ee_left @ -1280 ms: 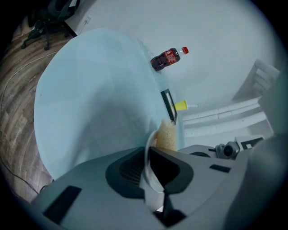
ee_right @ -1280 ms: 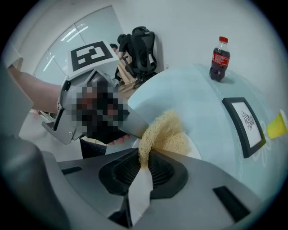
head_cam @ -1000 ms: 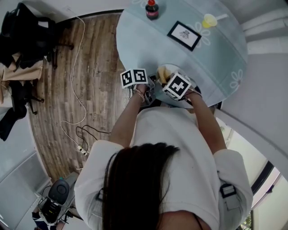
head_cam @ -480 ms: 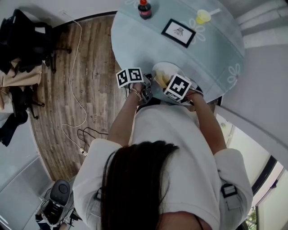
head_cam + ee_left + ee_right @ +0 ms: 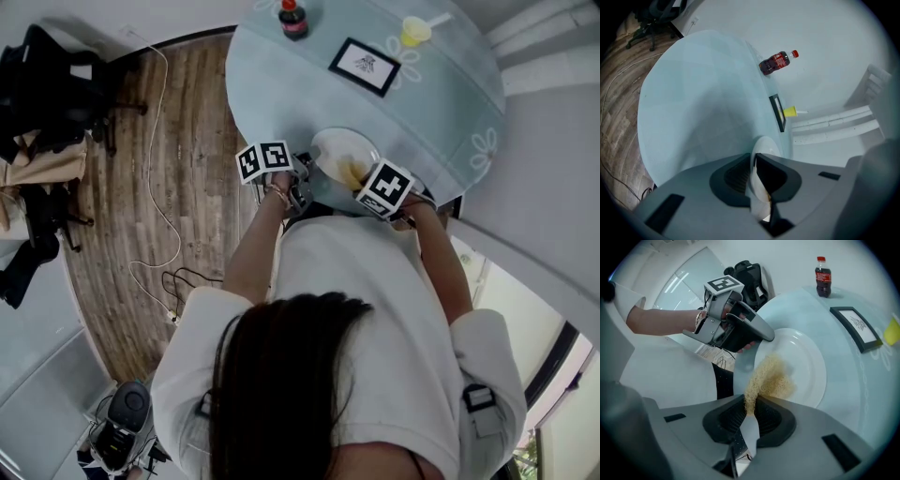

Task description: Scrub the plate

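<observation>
**A:** Head view first. What gets lost there?

**B:** The person's hair and white shirt fill the lower half, and both sets of jaws sit tucked under their marker cubes. The left gripper [image 5: 302,176] meets the left rim of the plate [image 5: 339,150]. The right gripper [image 5: 366,180] is over the plate's near side, with a tan scrub pad [image 5: 352,172] at its tip. How either one grips can't be read from up here. The plate lies at the near edge of the round table [image 5: 441,103], between the two grippers.

**A:** And what does only this view give?

**B:** The plank floor [image 5: 187,112] and some dark things [image 5: 56,84] too jumbled to name. It also shows the far side of the table: a red-capped bottle [image 5: 292,19], a black picture frame [image 5: 364,66] and a small yellow thing [image 5: 412,33].

**A:** The left gripper view?

**B:** Its jaws are clamped on the plate's rim. The plate shows edge-on as a thin, glossy white sliver, mostly hidden behind the jaws. The frame is edge-on too. The scrub pad is out of sight here.

**A:** And the right gripper view?

**B:** Its jaws are pinched tight on the scrub pad, which is a coarse, fibrous mesh. The pad's free end fans out against the plate's smooth white face, near the rim. Almost the whole round plate shows, with the left gripper biting its far rim and a hand [image 5: 700,320] behind it. The yellow thing is cut off at the right edge. The tabletop looks pale blue and smooth.
</observation>
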{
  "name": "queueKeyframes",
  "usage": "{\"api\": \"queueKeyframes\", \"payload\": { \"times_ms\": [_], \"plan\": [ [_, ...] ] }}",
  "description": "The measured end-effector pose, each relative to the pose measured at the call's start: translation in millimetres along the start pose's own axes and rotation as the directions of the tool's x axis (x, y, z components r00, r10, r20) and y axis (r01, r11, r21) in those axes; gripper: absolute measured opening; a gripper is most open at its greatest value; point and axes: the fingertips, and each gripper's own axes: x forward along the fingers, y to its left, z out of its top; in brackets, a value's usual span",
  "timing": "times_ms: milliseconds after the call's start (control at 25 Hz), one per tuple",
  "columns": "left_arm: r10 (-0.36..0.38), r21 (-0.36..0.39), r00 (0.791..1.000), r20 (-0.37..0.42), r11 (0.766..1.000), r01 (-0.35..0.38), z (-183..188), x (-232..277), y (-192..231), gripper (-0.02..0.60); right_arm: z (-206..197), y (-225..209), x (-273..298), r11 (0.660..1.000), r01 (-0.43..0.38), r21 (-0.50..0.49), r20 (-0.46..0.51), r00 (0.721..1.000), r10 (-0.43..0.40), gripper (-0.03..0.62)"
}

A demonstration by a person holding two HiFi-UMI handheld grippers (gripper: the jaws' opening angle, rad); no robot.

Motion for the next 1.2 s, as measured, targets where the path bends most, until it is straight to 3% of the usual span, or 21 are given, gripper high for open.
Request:
{"api": "queueKeyframes", "payload": {
  "times_ms": [520, 880, 1200],
  "plan": [
    [0.004, -0.011, 1.000, 0.007, 1.000, -0.004, 1, -1, 0, 0.044, -4, -32, -14, 0.967, 0.018, 0.254, 0.138, 0.989, -0.055, 0.061],
    [0.005, -0.002, 1.000, 0.005, 1.000, -0.005, 0, 1, 0, 0.044, 18, -50, -6, 0.940, 0.019, 0.341, 0.187, 0.978, -0.088, 0.061],
    [-0.033, -0.021, 0.999, -0.026, 0.999, 0.032, 0, -1, -1, 0.044, 47, -49, 3, 0.937, -0.030, 0.348, 0.190, 0.981, -0.039, 0.061]
  ]
}}
